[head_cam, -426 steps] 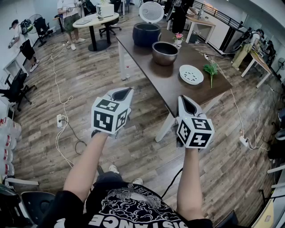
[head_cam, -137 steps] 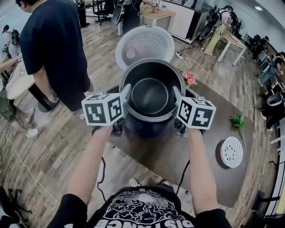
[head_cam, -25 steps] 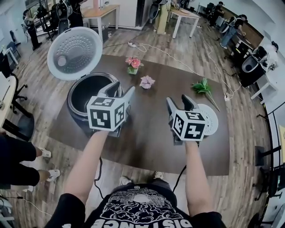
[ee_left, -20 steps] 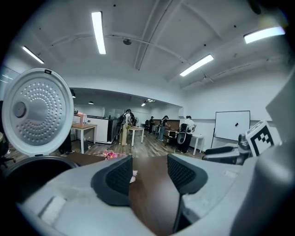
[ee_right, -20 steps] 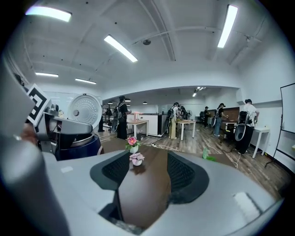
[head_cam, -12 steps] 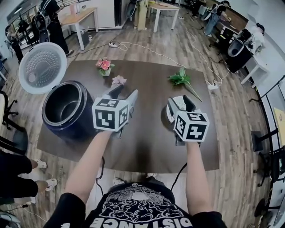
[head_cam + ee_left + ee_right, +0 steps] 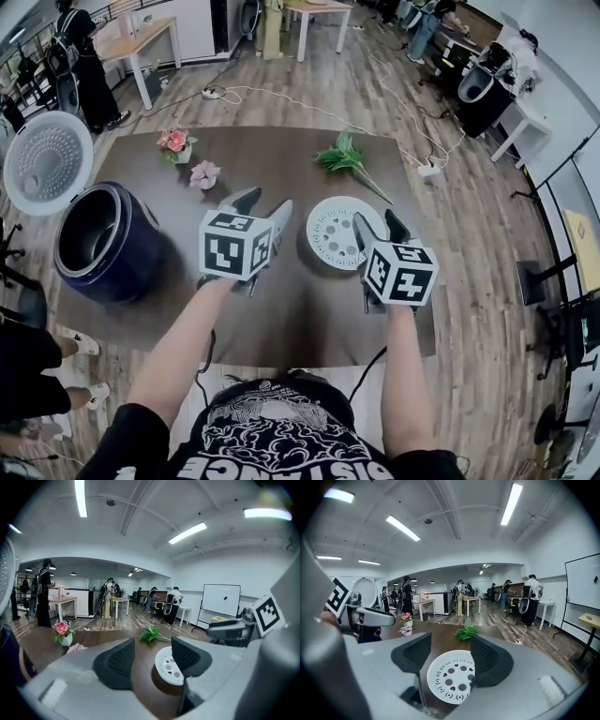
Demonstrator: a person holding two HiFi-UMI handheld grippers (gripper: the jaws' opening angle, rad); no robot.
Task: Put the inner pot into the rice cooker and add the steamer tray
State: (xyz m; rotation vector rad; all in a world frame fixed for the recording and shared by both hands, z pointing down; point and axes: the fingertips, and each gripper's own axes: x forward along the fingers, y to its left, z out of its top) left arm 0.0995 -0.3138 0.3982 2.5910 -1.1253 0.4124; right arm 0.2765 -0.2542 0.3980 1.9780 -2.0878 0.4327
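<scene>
The white tray lies flat on the table, near the tips of both grippers. The left gripper and right gripper are wide open and hold nothing. The cooker stands far off to the left, lid up.

rice cooker: 1
steamer tray: 1
pink flower: 1
pale flower: 1
green sprig: 1
table: 1
grippers: 2, left gripper and right gripper
</scene>
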